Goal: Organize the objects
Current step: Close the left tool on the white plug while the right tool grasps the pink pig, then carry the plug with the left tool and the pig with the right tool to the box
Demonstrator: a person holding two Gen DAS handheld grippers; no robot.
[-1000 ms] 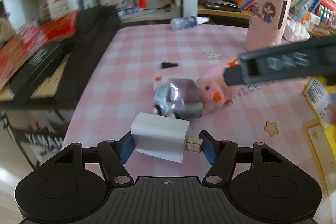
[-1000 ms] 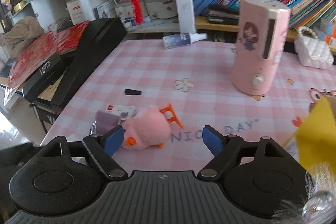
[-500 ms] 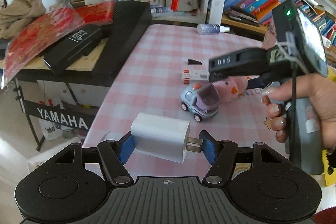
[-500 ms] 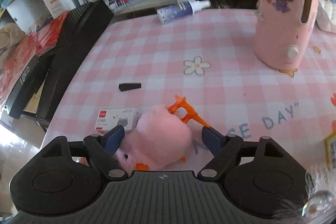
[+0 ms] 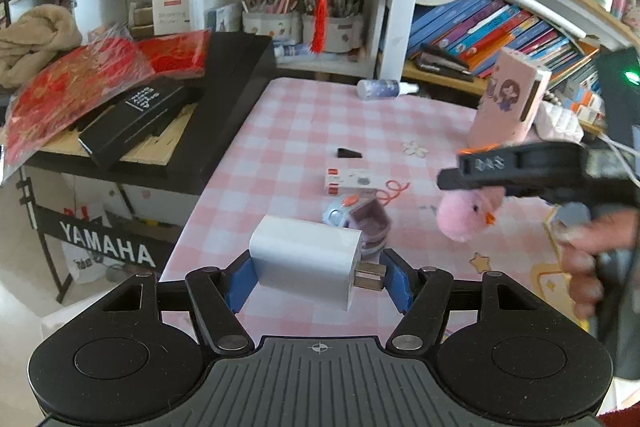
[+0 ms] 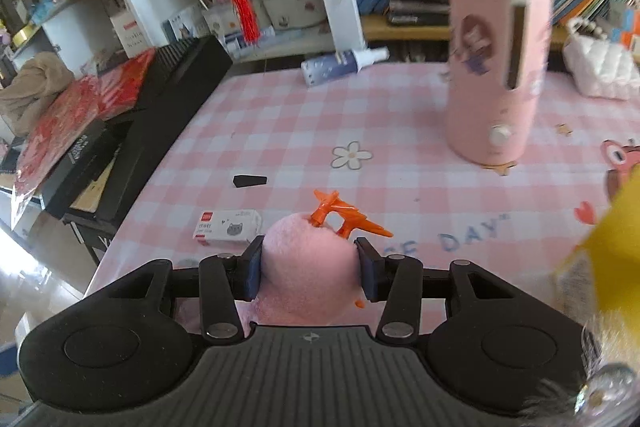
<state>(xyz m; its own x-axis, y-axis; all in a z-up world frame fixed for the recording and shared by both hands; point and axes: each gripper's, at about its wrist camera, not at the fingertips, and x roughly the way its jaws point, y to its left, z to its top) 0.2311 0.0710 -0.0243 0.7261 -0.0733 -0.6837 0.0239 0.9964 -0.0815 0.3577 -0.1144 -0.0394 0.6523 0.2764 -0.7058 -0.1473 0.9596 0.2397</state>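
My left gripper (image 5: 318, 281) is shut on a white charger plug (image 5: 304, 259), pads on its body and prongs, held above the near edge of the pink checked table (image 5: 304, 131). In the right wrist view my right gripper (image 6: 310, 273) has its jaws closing, and both pads press into a pink plush toy (image 6: 308, 259) with orange feet. The left wrist view shows that plush (image 5: 464, 219) hanging clear of the cloth under the right gripper (image 5: 460, 187), which a hand holds. A small lilac toy car (image 5: 356, 223) sits just beyond the charger.
On the cloth lie a white eraser box (image 6: 228, 227), a black wedge (image 6: 250, 181), an orange coil (image 5: 392, 189) and a spray bottle (image 6: 340, 63). A tall pink holder (image 6: 496, 75) stands at the back right. A black keyboard (image 5: 224, 99) borders the left edge. Something yellow (image 6: 612, 243) fills the right.
The right gripper's jaws closed around the pink plush and lifted it away from the toy car. My left gripper drew back and rose with the charger still held.
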